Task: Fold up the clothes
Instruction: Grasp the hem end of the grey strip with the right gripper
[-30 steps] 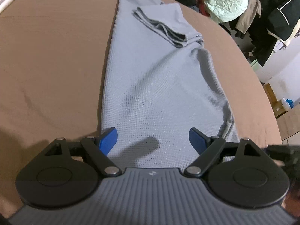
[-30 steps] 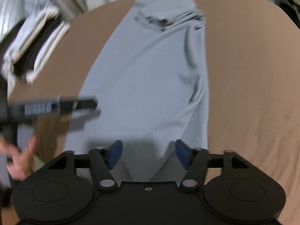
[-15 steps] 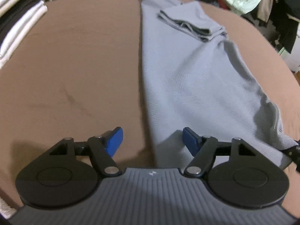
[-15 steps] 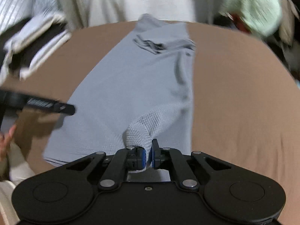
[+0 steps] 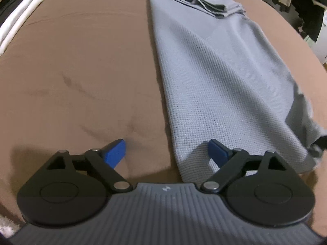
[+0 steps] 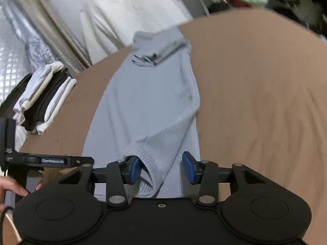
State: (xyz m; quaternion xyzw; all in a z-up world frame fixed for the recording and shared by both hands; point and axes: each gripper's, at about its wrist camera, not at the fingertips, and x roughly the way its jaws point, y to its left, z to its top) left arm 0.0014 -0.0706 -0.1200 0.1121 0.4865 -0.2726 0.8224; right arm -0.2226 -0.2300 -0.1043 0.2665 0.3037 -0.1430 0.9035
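Note:
A long grey knit garment point(image 5: 214, 71) lies folded into a narrow strip on the brown surface point(image 5: 71, 61), its sleeves folded point(image 5: 204, 2) on top at the far end. My left gripper point(image 5: 166, 151) hovers over the near left corner with its jaws opening. One pad is over the brown surface and the other over the cloth. In the right wrist view the garment point(image 6: 147, 106) runs away from my right gripper point(image 6: 161, 168). Its jaws are opening too. A raised hump of the near hem stands loosely between the pads, touching only the left one.
A stack of folded white and black clothes point(image 5: 18, 14) point(image 6: 45, 96) sits at the left edge. Dark and pale clothes hang at the far right point(image 5: 302, 4). A pale cloth point(image 6: 122, 16) hangs behind. A person's hand point(image 6: 8, 192) shows at lower left.
The right gripper pinched a fold of the near hem shut half a second ago and has now spread off it. The left gripper slid left, from over the hem to its left corner.

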